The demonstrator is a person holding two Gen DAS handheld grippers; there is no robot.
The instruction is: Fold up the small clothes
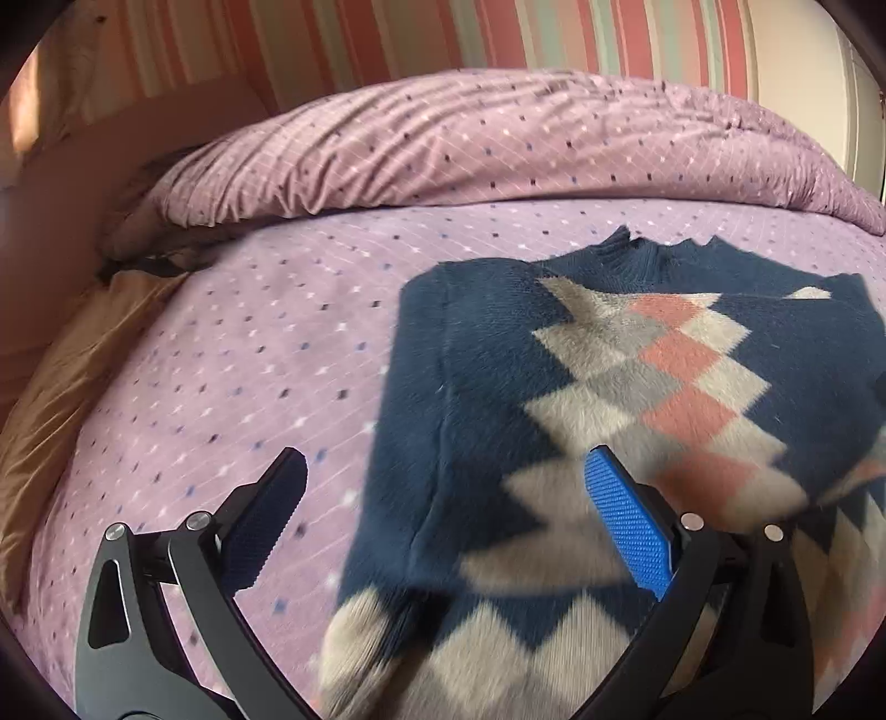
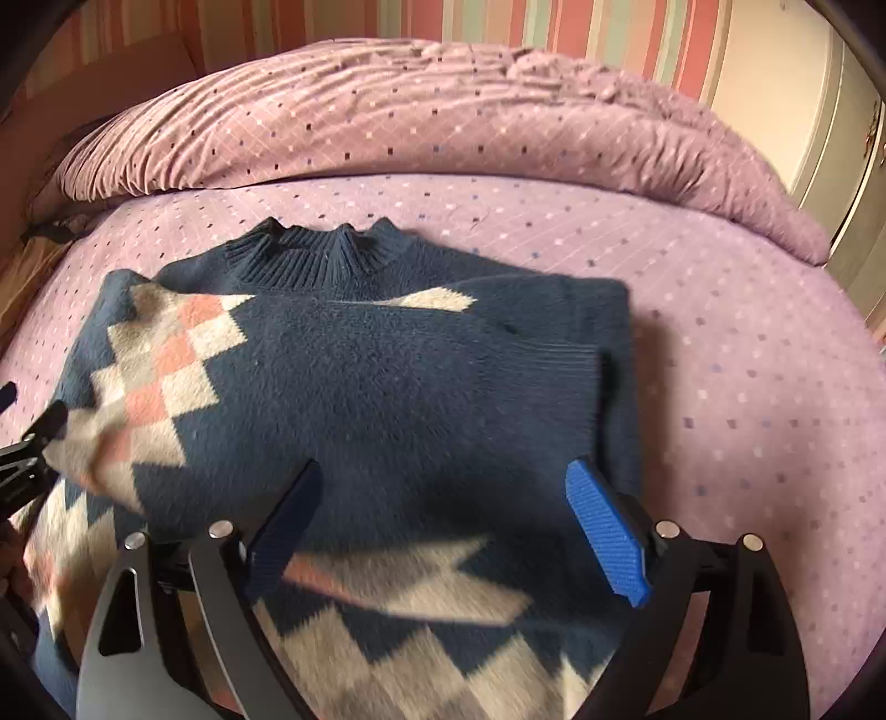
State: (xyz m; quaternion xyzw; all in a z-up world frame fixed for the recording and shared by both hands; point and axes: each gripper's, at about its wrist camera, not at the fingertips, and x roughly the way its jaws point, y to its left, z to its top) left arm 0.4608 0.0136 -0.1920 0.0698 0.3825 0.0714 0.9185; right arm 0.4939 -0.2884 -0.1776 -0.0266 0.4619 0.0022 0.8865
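A small navy sweater (image 1: 476,354) with a grey, white and pink diamond pattern lies on the purple bed, collar (image 1: 637,260) away from me, its sides folded in. In the right wrist view the sweater (image 2: 387,387) shows a sleeve folded across its chest. My left gripper (image 1: 443,531) is open and empty, low over the sweater's left hem edge. My right gripper (image 2: 443,537) is open and empty above the sweater's lower right part. The left gripper's fingertips (image 2: 52,415) show at the left edge of the right wrist view.
A purple dotted bedsheet (image 1: 249,360) covers the bed. A rumpled purple duvet (image 1: 443,144) lies along the far side. A tan cloth (image 1: 72,365) hangs at the left bed edge. A striped wall (image 2: 498,27) is behind.
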